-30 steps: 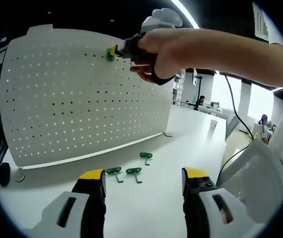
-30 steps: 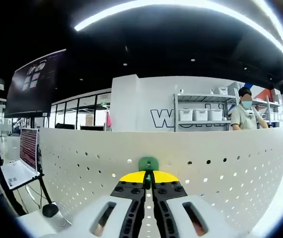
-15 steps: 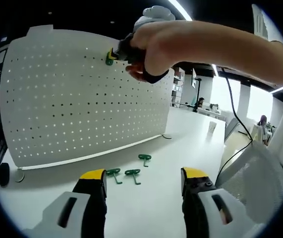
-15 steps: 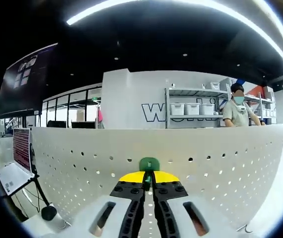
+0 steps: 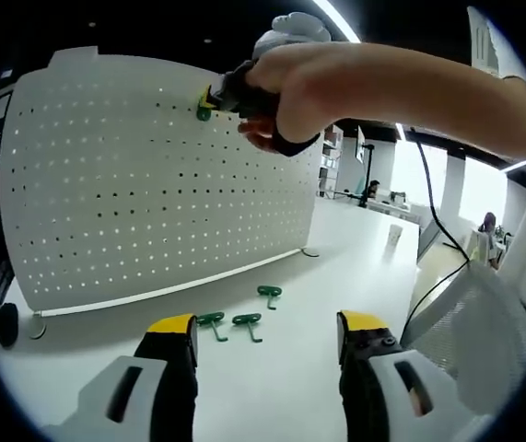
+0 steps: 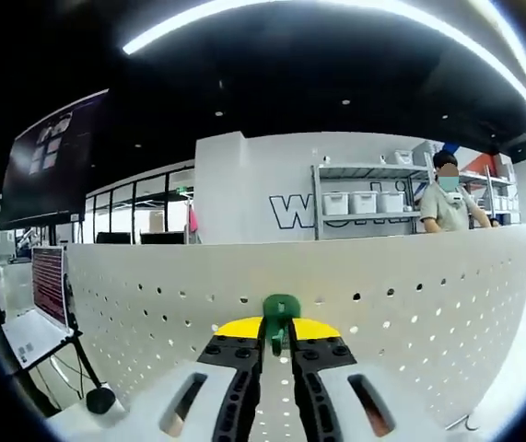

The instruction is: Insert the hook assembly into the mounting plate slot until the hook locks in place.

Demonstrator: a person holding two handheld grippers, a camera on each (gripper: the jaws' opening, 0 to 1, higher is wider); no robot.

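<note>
A white pegboard mounting plate [image 5: 124,175] stands upright on the white table [image 5: 281,368]. A hand holds my right gripper [image 5: 215,97] against the plate's upper part, with a green hook [image 5: 204,110] at its tip touching the holes. In the right gripper view the green hook [image 6: 281,308] sits between the yellow-tipped jaws of my right gripper [image 6: 278,325], pressed to the pegboard [image 6: 410,313] near its top edge. Low in the left gripper view, my left gripper [image 5: 267,324] stands open over the table, holding nothing. Three more green hooks [image 5: 248,320] lie on the table before the plate.
A person's bare arm [image 5: 410,87] crosses the upper right of the left gripper view. A black cable [image 5: 433,198] hangs down at the right. Behind the plate are a dark monitor [image 6: 46,161], a small screen [image 6: 49,274], shelves with white bins [image 6: 364,203] and a standing person [image 6: 451,198].
The right gripper with the hook shifted slightly up along the plate, then held there. The gap between its jaws looks a little wider now. The left gripper stayed put.
</note>
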